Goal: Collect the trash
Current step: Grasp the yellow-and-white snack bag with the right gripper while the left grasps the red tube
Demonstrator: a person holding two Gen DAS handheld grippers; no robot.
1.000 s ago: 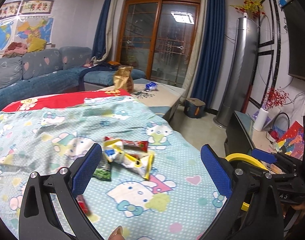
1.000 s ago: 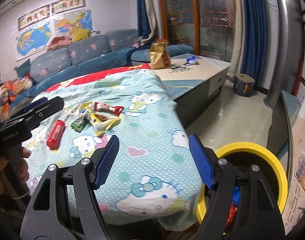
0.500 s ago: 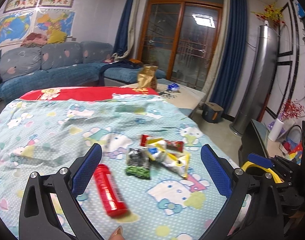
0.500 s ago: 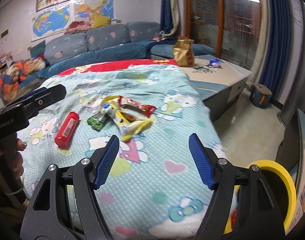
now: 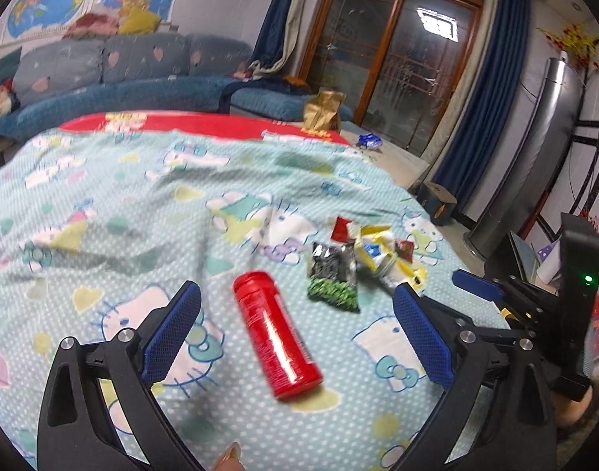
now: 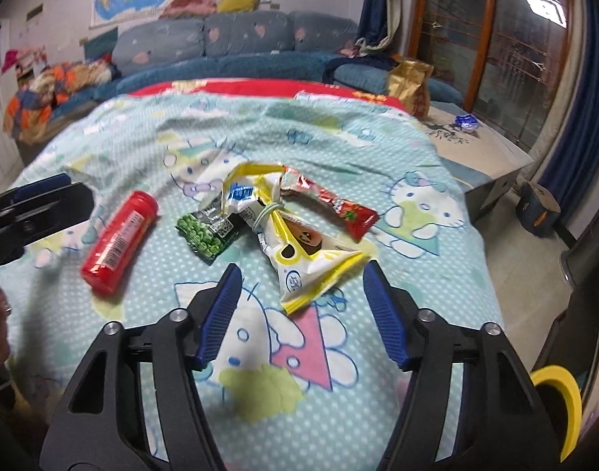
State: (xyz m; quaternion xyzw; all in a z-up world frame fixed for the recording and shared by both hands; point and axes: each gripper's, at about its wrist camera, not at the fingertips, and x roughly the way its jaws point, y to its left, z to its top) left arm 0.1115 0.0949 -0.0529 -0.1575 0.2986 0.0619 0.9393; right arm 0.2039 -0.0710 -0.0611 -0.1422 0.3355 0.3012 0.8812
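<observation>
Closing in on the litter, the right tongs point(image 6: 299, 310), empty and narrowing, need to drop onto the yellow wrapper point(image 6: 311, 263) at their 12 o'clock, while the left tongs point(image 5: 295, 333) gape around the red tube point(image 5: 275, 333) on the blanket point(image 5: 103, 204).

No text on the wrappers point(image 6: 299, 235) is legible.

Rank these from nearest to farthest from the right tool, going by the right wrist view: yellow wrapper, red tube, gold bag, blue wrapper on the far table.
1. Yellow wrapper, just ahead of the right tool, whose jaws are closing on nothing.
2. Red tube, off to the left on the blanket.
3. Gold bag, past the blanket's far right corner.
4. Blue wrapper, right of the bag; too close to separate.
</observation>
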